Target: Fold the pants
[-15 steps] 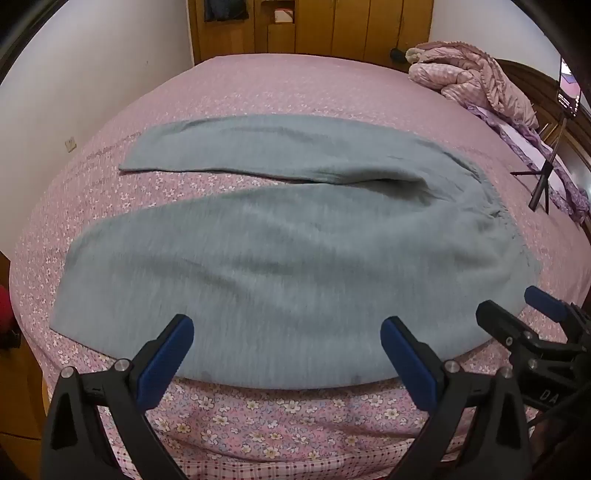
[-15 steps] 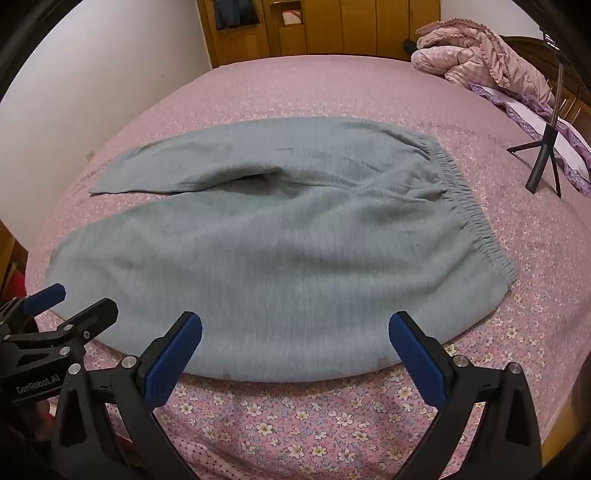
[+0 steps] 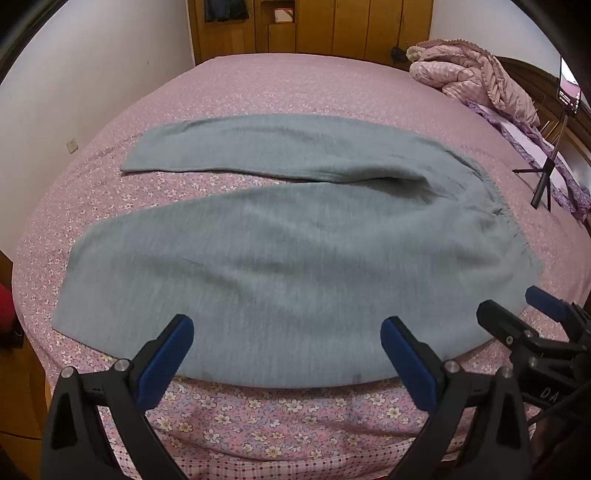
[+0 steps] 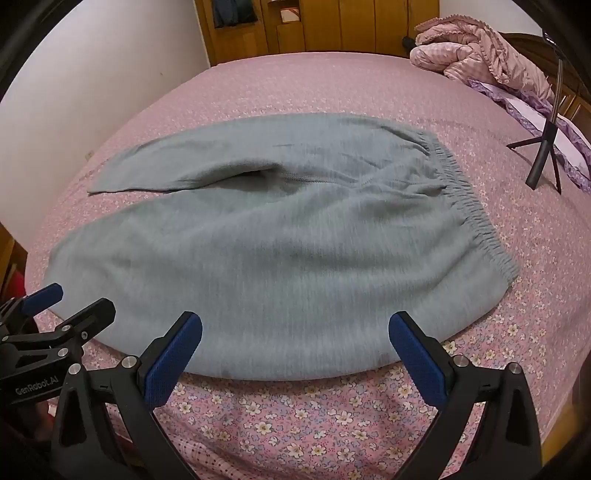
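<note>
Grey pants point(image 3: 295, 266) lie flat on the pink floral bed point(image 3: 280, 417), legs spread apart to the left, elastic waistband point(image 4: 469, 206) to the right. My left gripper point(image 3: 286, 354) is open and empty, just above the near edge of the near leg. My right gripper point(image 4: 295, 347) is open and empty, above the near edge close to the waist. Each gripper shows in the other's view: the right one in the left wrist view point(image 3: 524, 310), the left one in the right wrist view point(image 4: 62, 306).
A bundled pink quilt point(image 3: 469, 77) lies at the far right of the bed. A small black tripod with a phone point(image 3: 546, 173) stands on the bed to the right of the waistband. A wooden wardrobe point(image 3: 314, 26) stands behind the bed, a white wall point(image 3: 74, 74) to the left.
Both grippers have risen or drawn back slightly; the pants sit a little lower in both views. The pants have not moved on the bed.
</note>
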Tool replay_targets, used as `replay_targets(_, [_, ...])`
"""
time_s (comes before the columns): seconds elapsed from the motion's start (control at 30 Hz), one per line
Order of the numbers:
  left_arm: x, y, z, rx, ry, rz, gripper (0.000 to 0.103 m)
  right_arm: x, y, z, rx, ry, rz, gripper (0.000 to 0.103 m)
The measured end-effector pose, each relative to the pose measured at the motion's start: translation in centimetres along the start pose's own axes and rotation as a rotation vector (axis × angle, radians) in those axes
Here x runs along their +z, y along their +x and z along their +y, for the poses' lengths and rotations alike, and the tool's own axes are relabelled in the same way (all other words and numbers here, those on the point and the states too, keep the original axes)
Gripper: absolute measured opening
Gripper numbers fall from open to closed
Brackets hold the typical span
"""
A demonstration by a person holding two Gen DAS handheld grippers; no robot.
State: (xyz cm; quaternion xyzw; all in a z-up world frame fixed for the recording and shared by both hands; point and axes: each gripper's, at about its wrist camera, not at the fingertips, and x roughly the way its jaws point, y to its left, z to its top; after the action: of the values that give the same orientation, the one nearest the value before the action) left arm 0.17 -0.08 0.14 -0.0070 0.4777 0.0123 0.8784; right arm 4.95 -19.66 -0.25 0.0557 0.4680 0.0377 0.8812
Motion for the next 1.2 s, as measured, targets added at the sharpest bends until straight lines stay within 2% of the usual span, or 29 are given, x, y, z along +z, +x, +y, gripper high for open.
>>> replay_targets(1.2, [-0.46, 0.46, 0.07, 0.006, -0.009, 0.015, 0.103, -0.24, 0.34, 0.02, 0.001, 0.011, 0.020, 0.103])
